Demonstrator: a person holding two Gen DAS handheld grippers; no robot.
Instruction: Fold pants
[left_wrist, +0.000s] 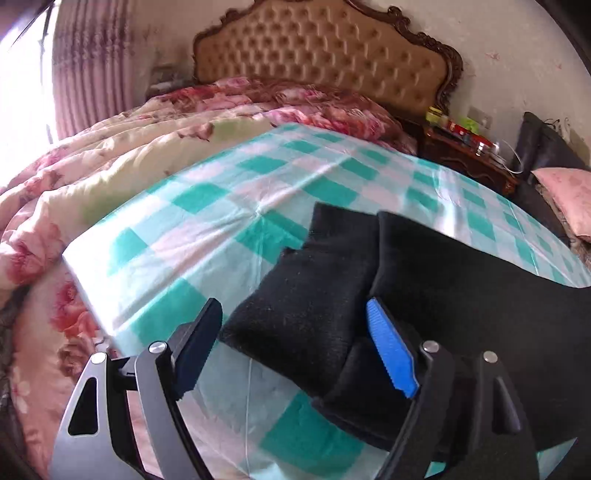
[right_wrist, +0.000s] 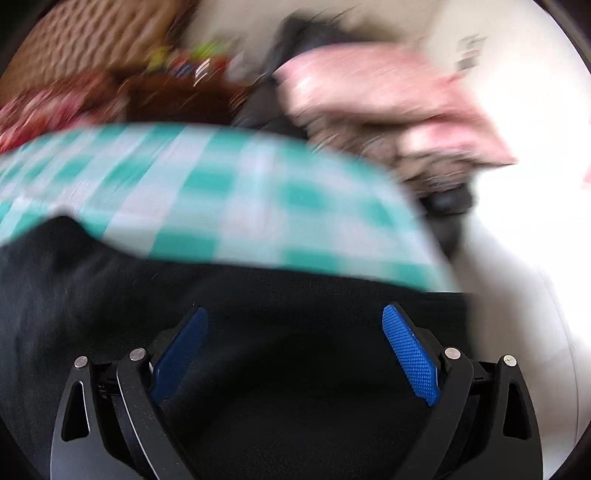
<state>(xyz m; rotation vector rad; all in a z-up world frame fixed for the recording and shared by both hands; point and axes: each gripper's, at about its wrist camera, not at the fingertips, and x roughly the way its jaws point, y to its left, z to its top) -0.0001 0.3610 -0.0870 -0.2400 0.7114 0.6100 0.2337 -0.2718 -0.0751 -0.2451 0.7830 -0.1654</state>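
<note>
Left tongs are spread wide with nothing clamped — the black pants sit bunched in the gap, one blue pad against the cloth, the other finger clear of it. Right tongs are just as wide apart over a flat stretch of the same pants; can't tell if the pads actually touch, since that whole view is smeared by blur. The pants lie on the bed's green-checked sheet, cut off at the frame's right and bottom edges. Floral quilt piled to the left, tufted headboard behind. Stuff on the nightstand is too small to read any labels.
</note>
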